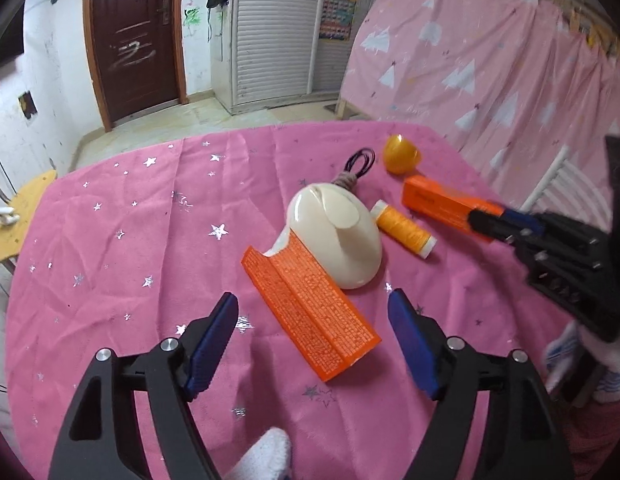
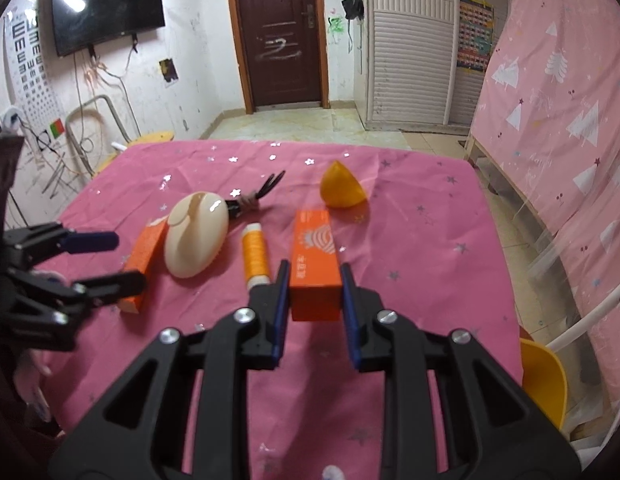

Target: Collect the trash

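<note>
On pink cloth [image 2: 410,240], rt tool [image 2: 313,280] clamps orange box [image 2: 314,258]; lt tool [image 1: 312,344] open.

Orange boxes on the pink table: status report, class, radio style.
Right gripper shut on upright orange box. Left gripper open, straddling printed orange box. Cream mouse touching that box; thread spool alongside.

A: What colour is the cloth on the bench [image 1: 109,240]?

B: Pink, scattered with silver stars. At mid-frame lie an orange box [image 1: 310,304] with fine print, a cream mouse [image 1: 342,236] and a spool of orange thread [image 1: 404,228].

A: And toward the upper right of the frame?

B: An amber-yellow half shell [image 1: 402,154], another orange box [image 2: 314,264] with a white motif, and a pink curtain [image 1: 490,60] printed with white trees. Both tools are black with blue pads [image 1: 213,344].
</note>
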